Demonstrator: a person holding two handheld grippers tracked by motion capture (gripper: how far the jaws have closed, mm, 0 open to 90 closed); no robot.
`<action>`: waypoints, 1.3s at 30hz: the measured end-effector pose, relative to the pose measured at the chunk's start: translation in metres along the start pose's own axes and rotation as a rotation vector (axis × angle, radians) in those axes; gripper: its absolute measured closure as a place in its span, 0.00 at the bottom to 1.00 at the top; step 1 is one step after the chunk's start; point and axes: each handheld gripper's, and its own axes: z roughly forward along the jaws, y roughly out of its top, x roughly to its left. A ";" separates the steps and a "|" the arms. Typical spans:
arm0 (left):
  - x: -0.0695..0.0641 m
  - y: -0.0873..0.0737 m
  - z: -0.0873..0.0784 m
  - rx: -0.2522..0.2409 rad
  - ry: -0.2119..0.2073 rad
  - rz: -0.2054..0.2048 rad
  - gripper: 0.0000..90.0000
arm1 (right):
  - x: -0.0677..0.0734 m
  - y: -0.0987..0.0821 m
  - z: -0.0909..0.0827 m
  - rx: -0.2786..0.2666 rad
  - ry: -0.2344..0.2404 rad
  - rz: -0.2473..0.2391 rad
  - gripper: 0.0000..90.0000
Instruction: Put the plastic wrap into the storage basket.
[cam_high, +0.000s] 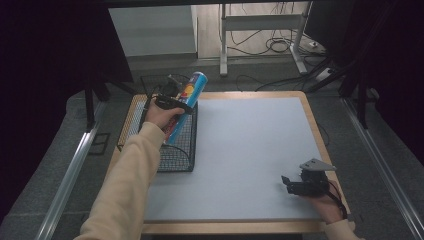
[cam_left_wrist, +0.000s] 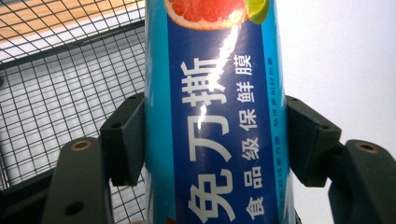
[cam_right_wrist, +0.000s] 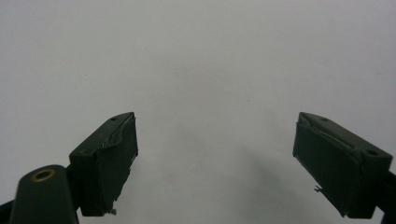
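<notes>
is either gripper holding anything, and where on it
The left gripper clamps the blue tube across its body, above the wire basket. The right gripper holds nothing.

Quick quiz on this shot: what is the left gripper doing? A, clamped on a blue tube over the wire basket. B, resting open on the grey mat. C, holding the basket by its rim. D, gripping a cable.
A: the left gripper has both jaws pressed against the blue tube, held tilted above the wire basket.
</notes>
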 end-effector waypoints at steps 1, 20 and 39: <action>0.000 0.000 0.000 0.000 0.000 0.000 0.35 | 0.000 0.000 0.000 0.002 0.000 0.000 0.15; 0.006 0.000 0.014 0.041 0.038 0.016 0.35 | 0.000 0.000 0.000 0.002 0.002 -0.001 0.15; 0.006 0.000 0.035 0.172 0.148 0.077 0.35 | 0.001 0.000 0.000 0.002 0.004 -0.004 0.15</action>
